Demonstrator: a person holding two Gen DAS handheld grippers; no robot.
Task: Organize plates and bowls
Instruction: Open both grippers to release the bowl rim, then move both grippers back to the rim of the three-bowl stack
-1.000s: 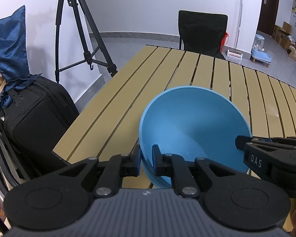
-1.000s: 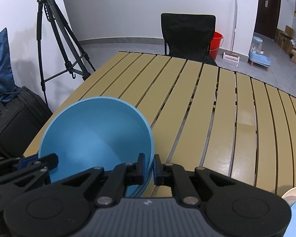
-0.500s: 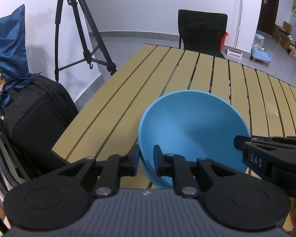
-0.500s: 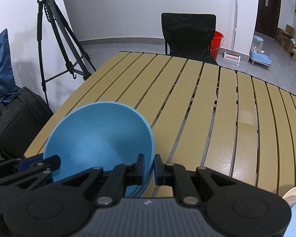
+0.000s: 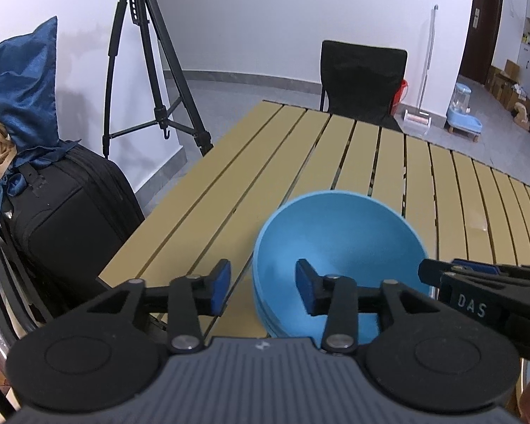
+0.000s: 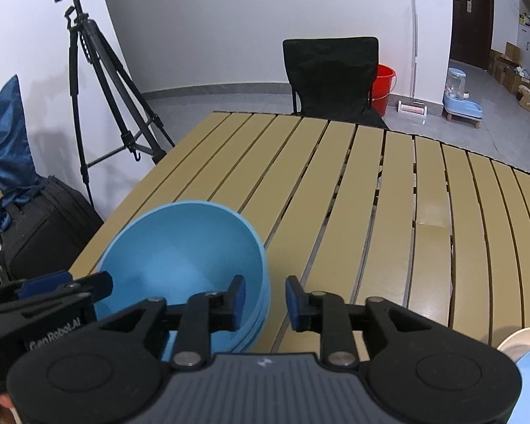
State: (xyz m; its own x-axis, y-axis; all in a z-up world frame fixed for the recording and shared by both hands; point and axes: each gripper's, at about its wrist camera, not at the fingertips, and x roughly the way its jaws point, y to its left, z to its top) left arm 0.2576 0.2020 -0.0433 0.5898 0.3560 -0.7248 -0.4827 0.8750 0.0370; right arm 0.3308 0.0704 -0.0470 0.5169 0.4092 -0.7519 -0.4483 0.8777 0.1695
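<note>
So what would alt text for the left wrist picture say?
A blue bowl sits on a slatted table, its rim between the left tool's just-opened jaws, untouched. The right tool reaches in from the right; a tripod and chair stand behind.

Black chair [image 6: 330, 77], tripod [image 6: 99, 81], suitcase [image 5: 67, 212], red bucket [image 6: 383, 84].

Round blue plastic bowl [image 5: 339, 233], plain. Slatted tan wooden tabletop [image 5: 289, 148], dark gaps. Black grippers, blue pads on fingers [image 5: 219, 284]. Red plastic bucket [image 6: 383, 88], upper right of frame.
</note>
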